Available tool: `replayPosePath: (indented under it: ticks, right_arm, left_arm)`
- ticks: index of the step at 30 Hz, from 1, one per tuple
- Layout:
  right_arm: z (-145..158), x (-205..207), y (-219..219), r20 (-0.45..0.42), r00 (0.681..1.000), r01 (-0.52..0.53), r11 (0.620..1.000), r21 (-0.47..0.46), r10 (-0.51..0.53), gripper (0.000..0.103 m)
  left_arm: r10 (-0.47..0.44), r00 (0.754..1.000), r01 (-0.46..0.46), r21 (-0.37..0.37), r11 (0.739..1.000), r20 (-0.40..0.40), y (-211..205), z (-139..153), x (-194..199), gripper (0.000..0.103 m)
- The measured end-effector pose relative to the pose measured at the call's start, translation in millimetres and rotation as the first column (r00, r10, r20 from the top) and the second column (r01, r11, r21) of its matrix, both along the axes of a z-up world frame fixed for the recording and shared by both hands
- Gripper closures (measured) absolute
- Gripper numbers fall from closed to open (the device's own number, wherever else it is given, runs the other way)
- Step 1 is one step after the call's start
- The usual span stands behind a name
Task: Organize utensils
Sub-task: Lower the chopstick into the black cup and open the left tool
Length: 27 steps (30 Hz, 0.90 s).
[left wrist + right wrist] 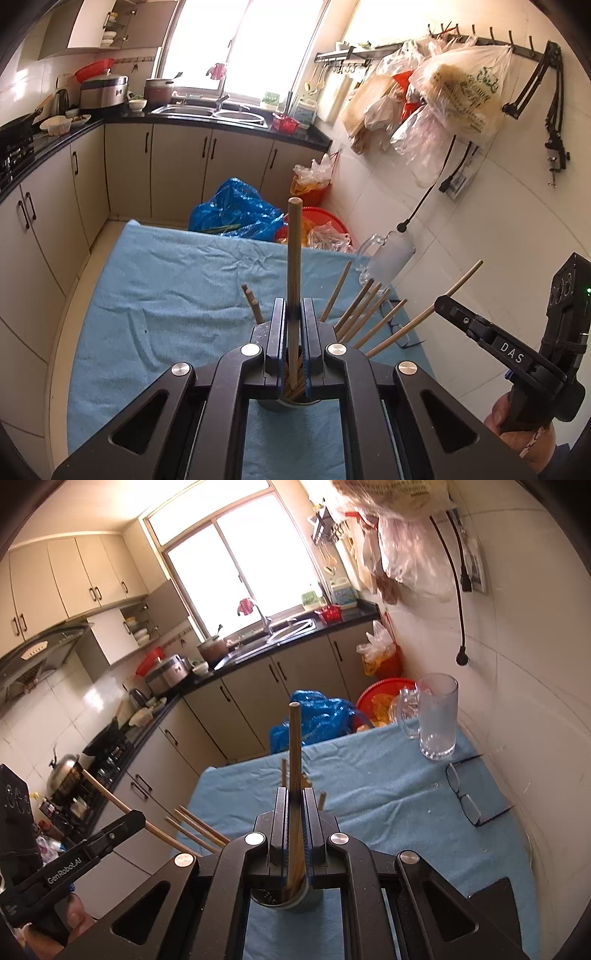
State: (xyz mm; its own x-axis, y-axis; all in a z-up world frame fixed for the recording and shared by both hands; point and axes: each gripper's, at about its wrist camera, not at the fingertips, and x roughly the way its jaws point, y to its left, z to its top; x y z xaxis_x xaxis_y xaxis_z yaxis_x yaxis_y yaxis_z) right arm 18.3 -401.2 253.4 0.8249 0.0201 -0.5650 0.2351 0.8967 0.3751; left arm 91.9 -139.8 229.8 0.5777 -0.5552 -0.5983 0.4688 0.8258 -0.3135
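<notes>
A round metal holder (284,402) stands on the blue cloth (166,295) with several wooden chopsticks (362,314) fanned out of it. My left gripper (294,314) is shut on one upright chopstick (294,254) whose lower end is inside the holder. My right gripper (294,805) is shut on another chopstick (294,746), also reaching down into the holder (280,899). The right gripper also shows at the right of the left wrist view (447,300), clamped on a slanted chopstick. The left gripper shows at the left of the right wrist view (136,818).
A glass mug (437,716) and a pair of glasses (461,794) lie on the cloth near the tiled wall. A blue plastic bag (236,210) and a red basket (384,694) sit beyond the table's far edge. Kitchen counters run along the left.
</notes>
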Motion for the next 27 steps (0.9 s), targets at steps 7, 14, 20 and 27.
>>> replayPosePath:
  ticks: [7, 14, 20, 27]
  right_arm:
    - [-23.6, 8.2, 1.3, -0.051, 0.999, -0.016, 1.0, 0.007, 0.017, 0.096]
    - [-38.1, 12.3, 7.1, -0.081, 0.996, -0.033, 0.999, 0.012, 0.034, 0.096]
    - [-47.5, 14.5, 10.8, -0.1, 0.994, -0.042, 0.999, 0.01, 0.043, 0.096]
    - [-55.0, 16.6, 14.8, -0.118, 0.992, -0.047, 0.999, 0.008, 0.048, 0.096]
  left_arm:
    - [-0.002, 1.0, 0.002, 0.033, 0.999, -0.018, -5.7, -16.2, 3.2, 0.097]
    - [0.005, 1.0, -0.003, 0.064, 0.998, -0.028, -6.5, -30.2, 5.3, 0.096]
    - [0.012, 1.0, -0.01, 0.078, 0.997, -0.026, -5.1, -37.0, 7.5, 0.096]
    - [0.013, 1.0, -0.01, 0.09, 0.996, -0.026, -5.6, -42.9, 7.6, 0.096]
